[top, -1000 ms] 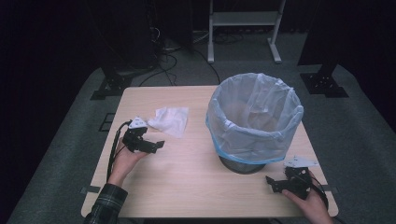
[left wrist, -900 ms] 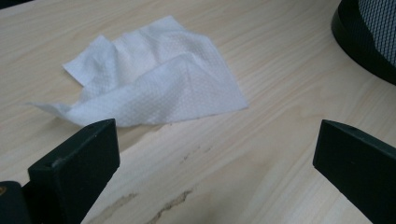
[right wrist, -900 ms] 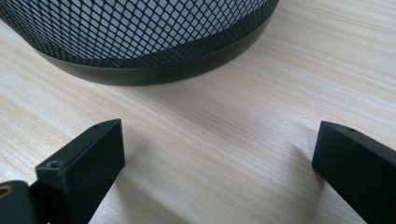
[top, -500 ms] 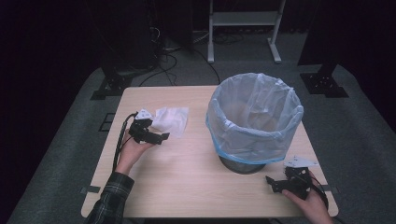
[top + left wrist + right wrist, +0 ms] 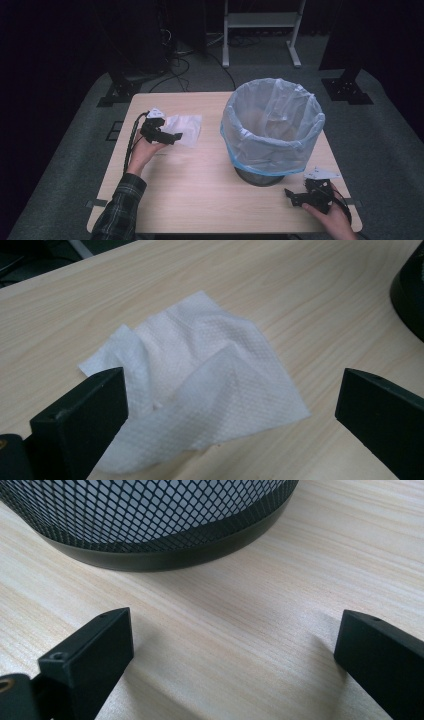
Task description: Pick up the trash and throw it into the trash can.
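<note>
Tissue (image 5: 200, 385) lies crumpled on the worktop (image 5: 200, 190) left of the lined bin (image 5: 272, 127), so I've got my left gripper (image 5: 230, 410) straddling it, fingers wide for the pinch, while my right gripper (image 5: 235, 665), fingers wide, idles by the bin's base, its inside hidden from me.

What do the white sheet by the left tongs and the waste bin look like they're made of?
The paper napkin looks like soft embossed tissue: dimpled, creased, matte. The waste bin looks like black metal mesh with a smooth solid base band, lined with a thin translucent plastic bag.
</note>
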A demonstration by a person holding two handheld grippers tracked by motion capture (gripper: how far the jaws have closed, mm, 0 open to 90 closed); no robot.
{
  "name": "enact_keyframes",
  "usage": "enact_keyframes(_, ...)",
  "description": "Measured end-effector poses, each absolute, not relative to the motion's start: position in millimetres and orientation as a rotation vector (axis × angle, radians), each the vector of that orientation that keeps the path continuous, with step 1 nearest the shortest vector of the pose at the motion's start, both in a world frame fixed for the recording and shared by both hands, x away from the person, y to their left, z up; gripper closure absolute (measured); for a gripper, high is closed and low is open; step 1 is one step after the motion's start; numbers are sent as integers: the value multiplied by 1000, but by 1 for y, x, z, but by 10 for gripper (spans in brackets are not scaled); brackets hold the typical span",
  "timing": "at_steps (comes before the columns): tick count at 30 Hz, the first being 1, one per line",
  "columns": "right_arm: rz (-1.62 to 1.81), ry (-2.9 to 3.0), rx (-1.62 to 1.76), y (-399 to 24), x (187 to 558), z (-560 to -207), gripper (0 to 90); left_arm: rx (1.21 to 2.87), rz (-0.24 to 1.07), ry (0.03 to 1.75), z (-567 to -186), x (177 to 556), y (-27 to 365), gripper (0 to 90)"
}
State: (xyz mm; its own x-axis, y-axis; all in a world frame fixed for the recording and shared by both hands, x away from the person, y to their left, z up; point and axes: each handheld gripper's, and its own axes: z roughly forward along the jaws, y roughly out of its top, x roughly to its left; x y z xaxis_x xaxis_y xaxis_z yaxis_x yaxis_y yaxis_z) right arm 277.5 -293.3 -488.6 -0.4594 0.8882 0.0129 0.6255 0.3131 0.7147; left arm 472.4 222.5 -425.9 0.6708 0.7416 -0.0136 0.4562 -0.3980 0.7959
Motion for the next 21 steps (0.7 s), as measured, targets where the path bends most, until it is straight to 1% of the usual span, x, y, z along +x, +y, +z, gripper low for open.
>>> enact_keyframes(3, 937, 2201, 1348, -293, 278, -489, 9, 2045, 448, 923, -429, 479, 222, 0)
enact_keyframes(7, 936, 2202, 1348, -293, 277, -489, 9, 2051, 425, 931, -435, 494, 222, 0)
enact_keyframes(9, 936, 2202, 1348, -293, 277, -489, 9, 2047, 444, 923, -438, 499, 223, 0)
enact_keyframes(15, 936, 2202, 1348, -293, 277, -489, 9, 2085, 434, 948, -448, 514, 224, 0)
enact_keyframes(18, 937, 2202, 1348, -293, 278, -489, 9, 2080, 457, 956, -453, 518, 225, 0)
enact_keyframes(21, 936, 2202, 1348, -293, 277, -489, 9, 2078, 437, 981, -460, 521, 227, 0)
